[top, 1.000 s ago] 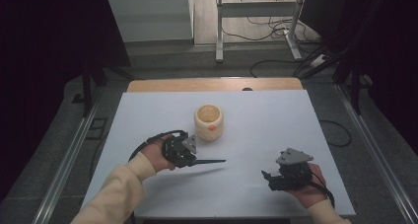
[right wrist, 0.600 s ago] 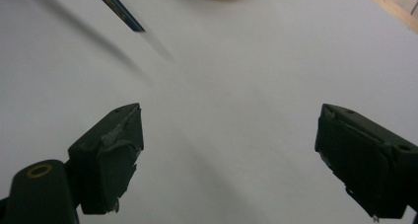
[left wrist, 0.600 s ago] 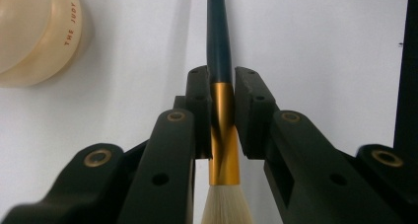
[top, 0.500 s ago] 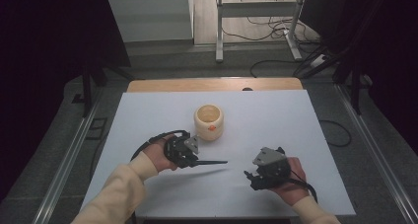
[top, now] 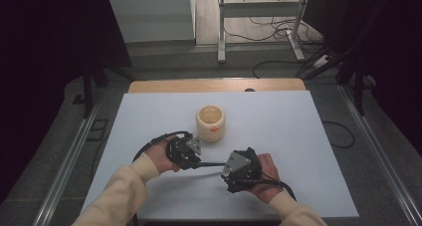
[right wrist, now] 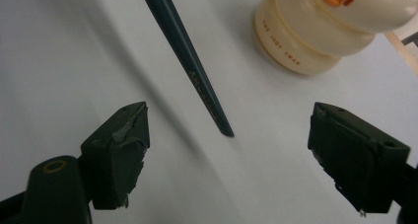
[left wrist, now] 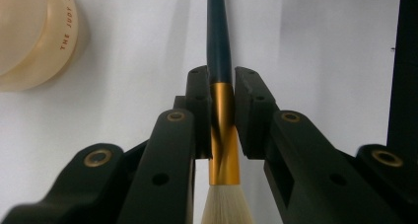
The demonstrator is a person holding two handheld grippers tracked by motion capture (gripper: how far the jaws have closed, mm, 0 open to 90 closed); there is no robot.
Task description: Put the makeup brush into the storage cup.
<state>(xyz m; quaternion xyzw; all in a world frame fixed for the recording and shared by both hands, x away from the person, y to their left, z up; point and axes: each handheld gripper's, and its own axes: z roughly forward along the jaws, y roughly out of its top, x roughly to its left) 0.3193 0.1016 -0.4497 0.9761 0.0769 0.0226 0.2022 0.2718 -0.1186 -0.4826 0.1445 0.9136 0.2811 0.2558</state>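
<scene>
White table (top: 298, 131) under high view, dark floor and cables beyond. Left gripper (top: 185, 153) and right gripper (top: 239, 170) low centre, brush (top: 211, 164) spanning between them; cream pot (top: 211, 123) just beyond left gripper.

Left gripper view: jaws clamped on brush's gold ferrule (left wrist: 223, 130), bristles (left wrist: 226, 206) toward camera, dark handle running ahead; pot (left wrist: 37, 34) ahead-left.

Right gripper view: jaws wide apart, nothing held; handle tip (right wrist: 224, 130) between them, untouched. Pot (right wrist: 320, 26) ahead-right.
</scene>
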